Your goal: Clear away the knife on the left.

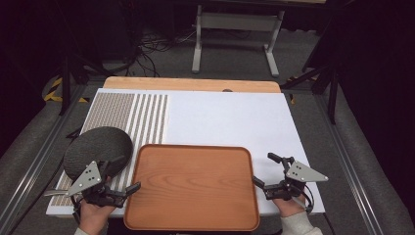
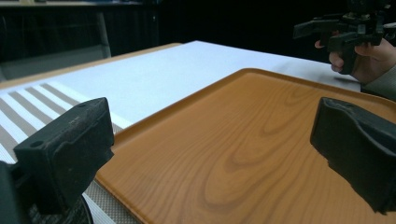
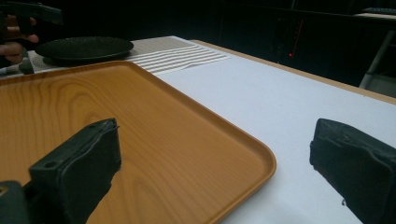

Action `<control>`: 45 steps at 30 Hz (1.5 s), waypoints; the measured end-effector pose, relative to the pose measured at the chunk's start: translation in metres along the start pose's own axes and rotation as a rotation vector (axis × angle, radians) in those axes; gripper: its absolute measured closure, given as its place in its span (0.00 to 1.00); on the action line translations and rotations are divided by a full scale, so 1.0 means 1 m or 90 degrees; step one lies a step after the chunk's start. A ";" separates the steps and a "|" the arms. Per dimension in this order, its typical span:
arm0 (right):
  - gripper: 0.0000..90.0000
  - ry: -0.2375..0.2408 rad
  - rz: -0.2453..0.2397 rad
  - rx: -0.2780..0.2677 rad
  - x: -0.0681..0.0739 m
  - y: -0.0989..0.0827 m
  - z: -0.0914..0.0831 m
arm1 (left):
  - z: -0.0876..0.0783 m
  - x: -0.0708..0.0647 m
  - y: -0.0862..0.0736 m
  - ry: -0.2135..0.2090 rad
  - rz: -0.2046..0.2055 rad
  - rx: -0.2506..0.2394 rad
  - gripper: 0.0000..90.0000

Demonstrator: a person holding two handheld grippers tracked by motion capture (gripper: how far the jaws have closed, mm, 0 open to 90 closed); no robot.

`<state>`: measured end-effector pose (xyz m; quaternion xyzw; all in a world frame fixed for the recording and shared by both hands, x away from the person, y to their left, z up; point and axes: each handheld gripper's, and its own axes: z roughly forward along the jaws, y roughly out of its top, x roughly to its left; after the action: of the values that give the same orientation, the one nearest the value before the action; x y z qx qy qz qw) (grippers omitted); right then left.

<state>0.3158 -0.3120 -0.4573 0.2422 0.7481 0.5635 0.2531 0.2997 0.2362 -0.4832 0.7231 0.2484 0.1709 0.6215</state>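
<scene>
Wooden tray (image 1: 193, 183) between both grippers' open jaws

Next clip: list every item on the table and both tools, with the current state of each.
Wooden tray: empty, flat on the white mat, between the two tools.
Dark round plate: empty, flat on the striped mat, left of the tray.
Left tool: open, holding nothing, at the tray's left edge.
Right tool: open, holding nothing, at the tray's right edge.

Wooden tray (image 1: 193, 186) lies bare between the hands; dark plate (image 1: 98, 151) crowds its left.
</scene>
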 end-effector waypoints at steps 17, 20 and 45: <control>0.03 0.009 -0.002 0.006 0.000 0.000 0.003 | -0.002 0.008 0.020 -0.029 0.025 0.020 0.02; 0.03 0.009 0.003 0.007 -0.001 -0.001 0.001 | -0.002 0.007 0.024 -0.033 0.033 0.029 0.02; 0.03 0.014 0.007 0.010 -0.003 0.001 0.001 | -0.009 0.006 0.053 -0.102 0.122 0.229 0.04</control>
<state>0.3194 -0.3129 -0.4565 0.2420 0.7537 0.5619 0.2401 0.3074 0.2419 -0.4296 0.8538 0.1548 0.1242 0.4813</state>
